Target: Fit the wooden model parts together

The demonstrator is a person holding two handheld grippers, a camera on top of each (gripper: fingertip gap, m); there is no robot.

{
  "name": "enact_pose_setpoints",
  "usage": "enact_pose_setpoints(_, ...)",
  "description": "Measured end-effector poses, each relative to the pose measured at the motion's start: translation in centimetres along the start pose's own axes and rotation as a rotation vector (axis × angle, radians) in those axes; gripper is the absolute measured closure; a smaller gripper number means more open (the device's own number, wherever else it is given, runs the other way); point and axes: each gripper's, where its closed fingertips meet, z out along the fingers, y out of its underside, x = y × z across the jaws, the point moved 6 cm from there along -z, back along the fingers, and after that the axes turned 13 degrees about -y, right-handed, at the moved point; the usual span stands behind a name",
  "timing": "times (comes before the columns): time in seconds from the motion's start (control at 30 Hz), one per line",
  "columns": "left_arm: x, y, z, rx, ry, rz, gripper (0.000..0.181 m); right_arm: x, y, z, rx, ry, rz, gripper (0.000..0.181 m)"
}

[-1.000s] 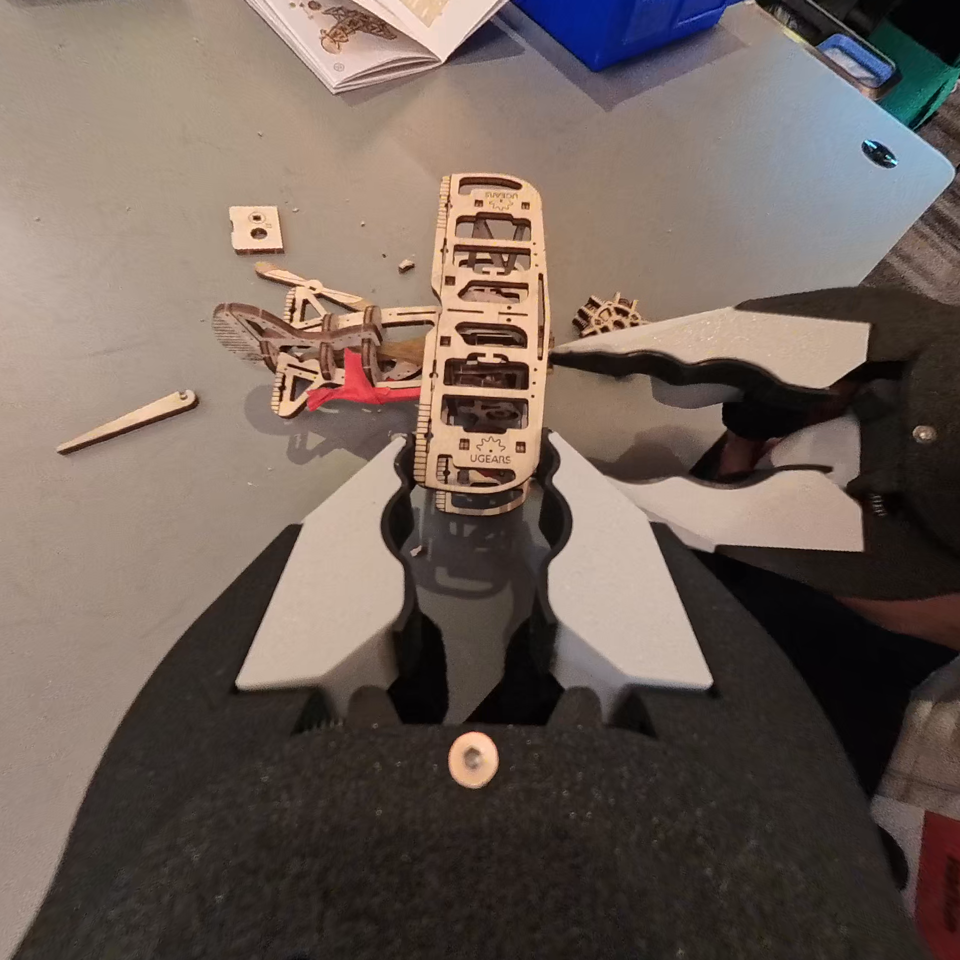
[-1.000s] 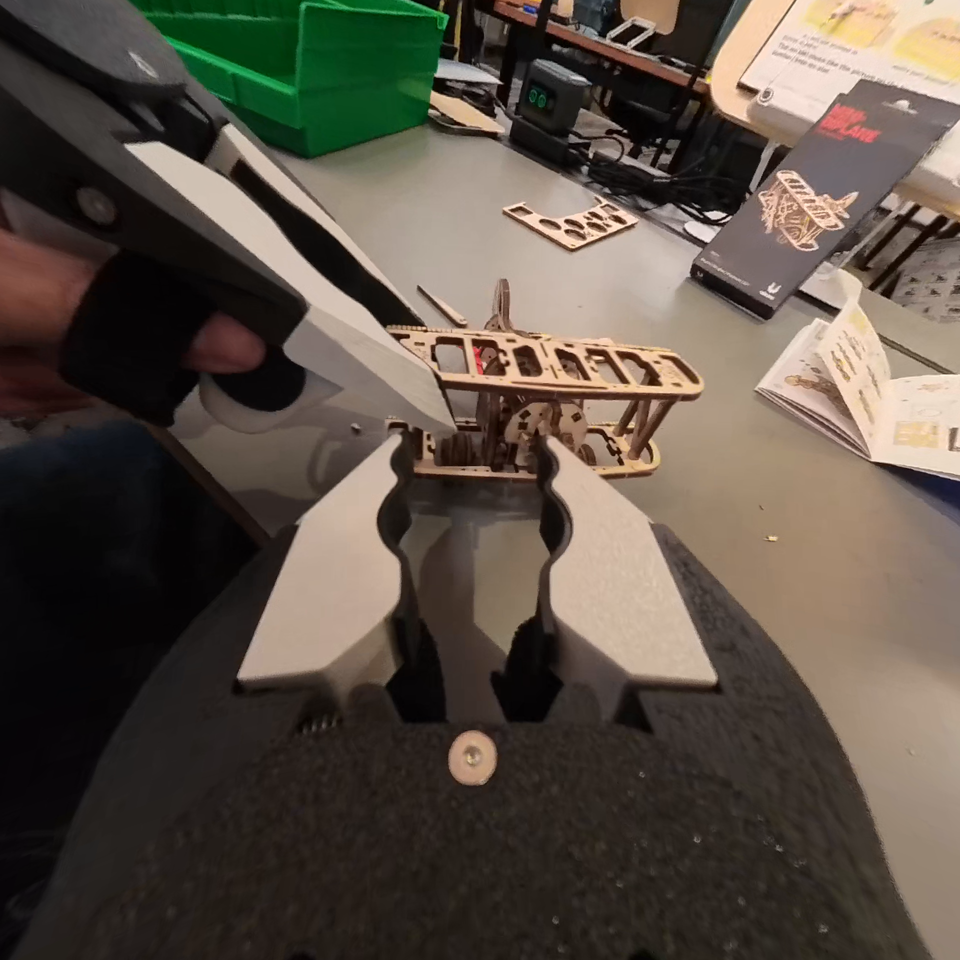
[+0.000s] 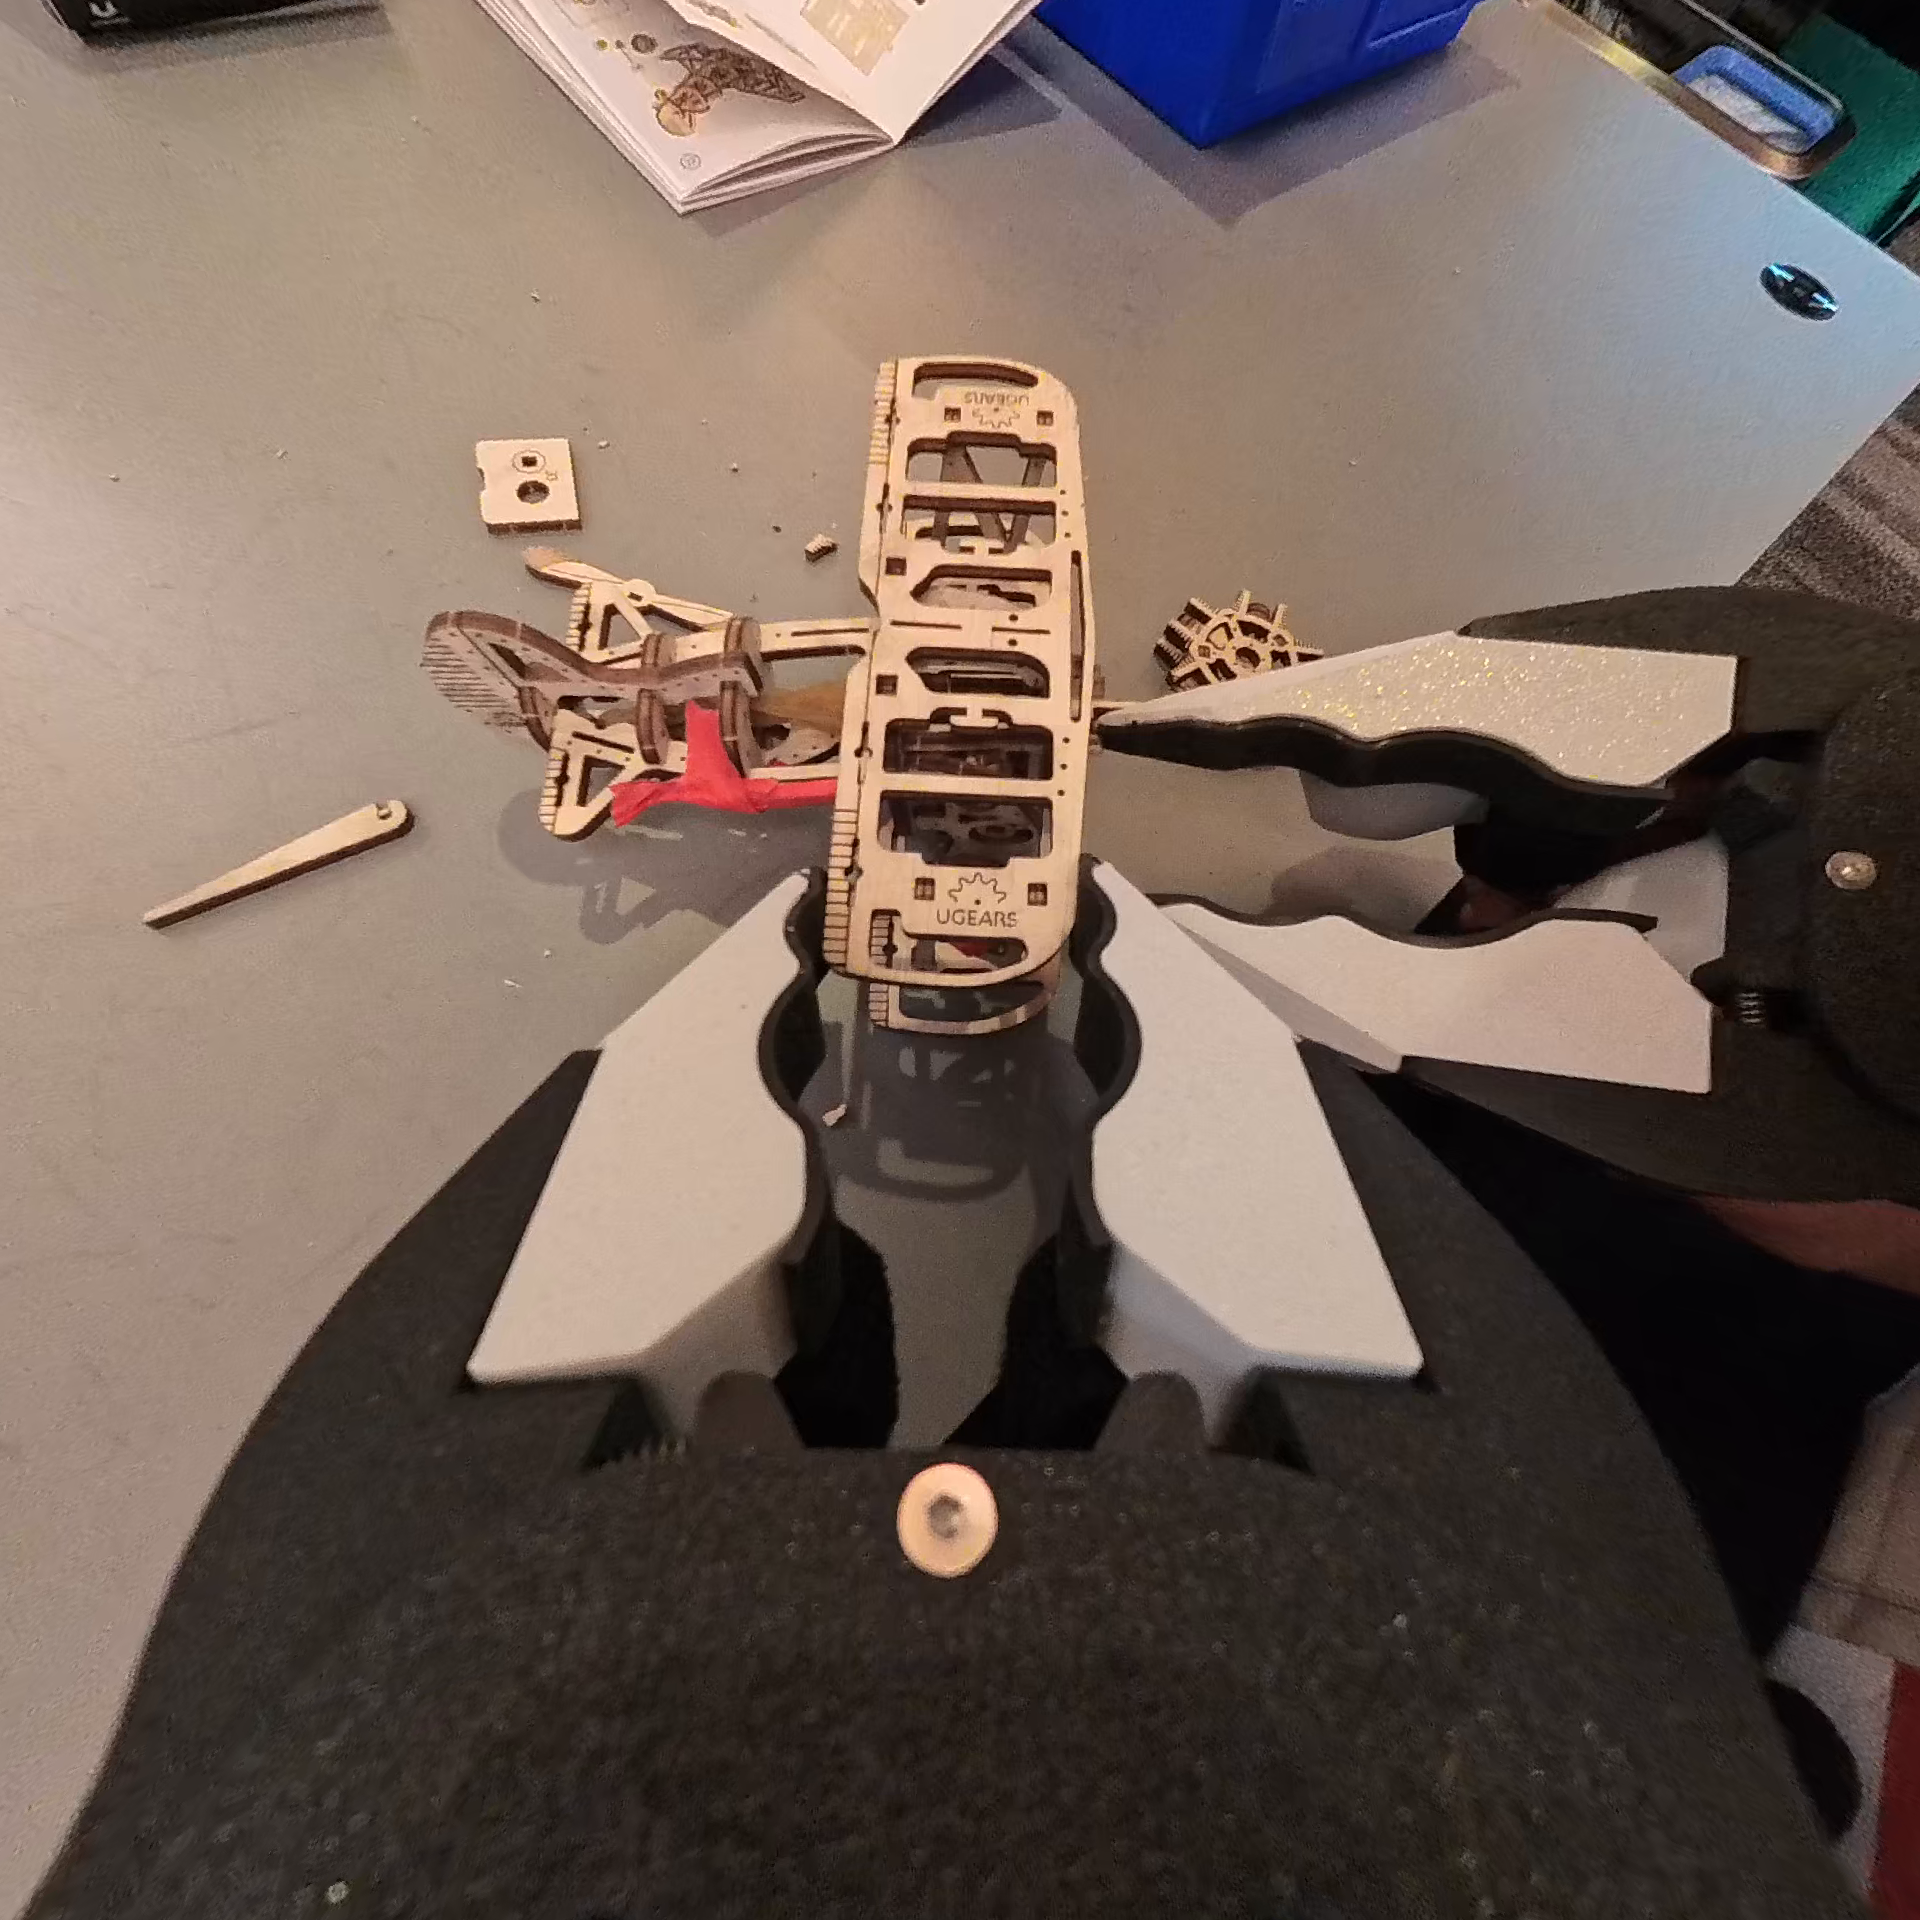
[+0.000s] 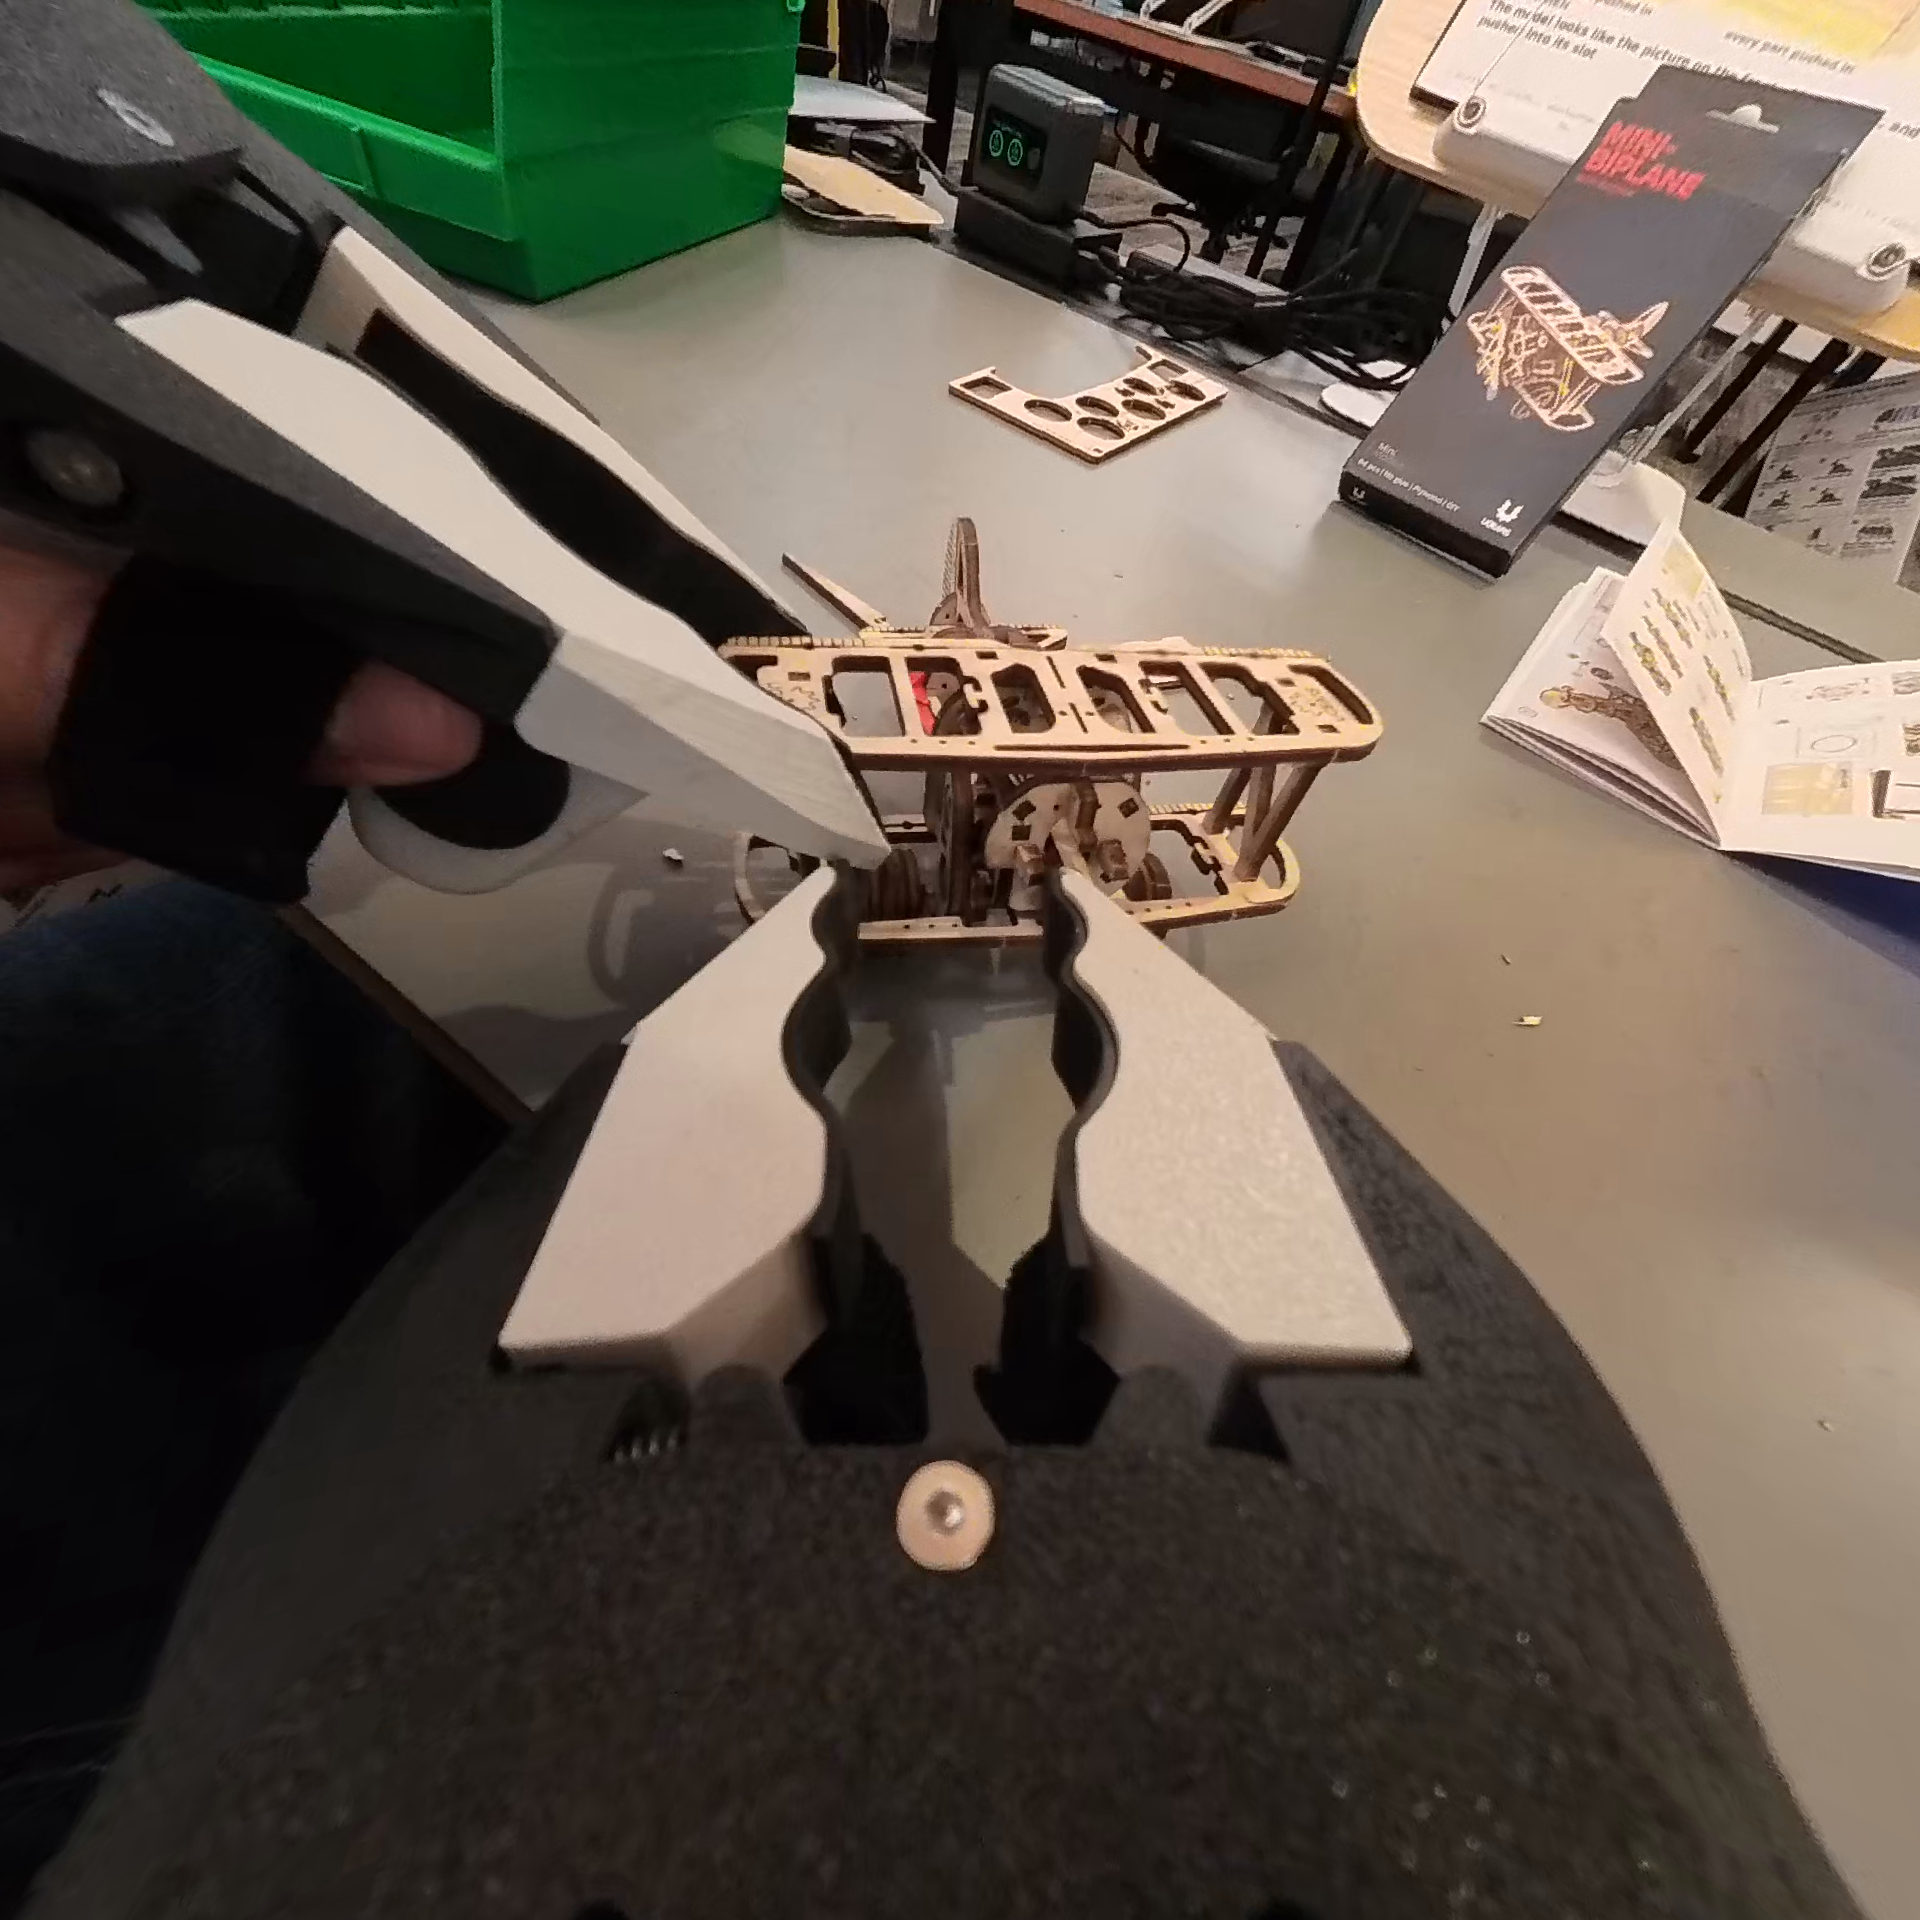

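Pale laser-cut wooden biplane model [image 3: 966, 665] sits on grey table [image 3: 260, 312], frame centre. Left gripper [image 3: 951, 920] straddles near wing tip, grip unconfirmed. Right gripper [image 4: 951, 888] wide apart at nose, empty. Step, judged: steadying model. Next: fetch loose dark wooden radial-engine piece [image 3: 1231, 644], press onto nose.

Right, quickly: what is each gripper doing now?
Left gripper: closed on the wooden biplane at its wing tip, it seems.
Right gripper: fingers either side of the nose; whether it grips cannot be told.
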Motion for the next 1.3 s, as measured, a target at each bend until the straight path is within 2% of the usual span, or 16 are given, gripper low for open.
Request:
enact_pose_setpoints(0.1, 0.0, 0.0, 0.0, 0.004, 0.003, 0.025, 0.137, 0.0, -0.1, -0.5, -0.010, -0.025, 0.022, 0.148)
enact_pose_setpoints(0.27, -0.2, 0.1, 0.0, 0.003, 0.000, 0.004, 0.137, 0.9, -0.3, -3.0, 0.095, -0.041, 0.176, 0.150)
enact_pose_setpoints(0.33, -0.3, 0.1, 0.0, 0.006, 0.003, -0.011, 0.137, 1.8, 0.3, -3.1, 0.128, -0.103, 0.369, 0.156)
enact_pose_setpoints(0.47, -0.3, 0.1, 0.1, 0.014, 0.011, -0.033, 0.138, 3.3, 0.6, -2.3, 0.267, -0.320, 0.899, 0.156)
enact_pose_setpoints(0.53, -0.3, 0.1, 0.1, 0.013, 0.015, -0.047, 0.138, 3.2, 0.5, -1.5, 0.277, -0.414, 1.042, 0.154)
enact_pose_setpoints(0.6, -0.3, 0.1, 0.1, 0.014, 0.012, -0.047, 0.138, 3.1, 0.8, -1.0, 0.259, -0.392, 1.112, 0.162)
enact_pose_setpoints(0.8, -0.5, 0.1, 0.2, 0.022, 0.016, -0.047, 0.138, 3.1, 1.1, -0.9, 0.229, -0.359, 1.098, 0.164)
enact_pose_setpoints(0.93, -1.2, 0.1, 0.2, 0.045, 0.106, 0.032, 0.137, 4.5, 1.3, -3.6, 0.129, -0.344, 0.883, 0.158)
enact_pose_setpoints(1.03, -2.0, 0.3, 0.2, 0.026, 0.211, 0.078, 0.137, 7.4, 1.0, -6.2, 0.003, -0.276, 0.574, 0.140)
enact_pose_setpoints(1.13, -2.8, 0.2, 0.2, 0.009, 0.229, 0.083, 0.137, 9.1, 2.0, -7.7, -0.258, -0.286, 0.329, 0.135)
enact_pose_setpoints(1.23, -3.3, -0.1, 0.0, 0.016, 0.203, 0.095, 0.137, 9.4, 2.5, -6.7, -0.378, -0.325, 0.290, 0.120)
enact_pose_setpoints(1.3, -3.5, -0.3, 0.0, 0.012, 0.186, 0.124, 0.137, 9.4, 2.3, -5.6, -0.437, -0.310, 0.236, 0.120)
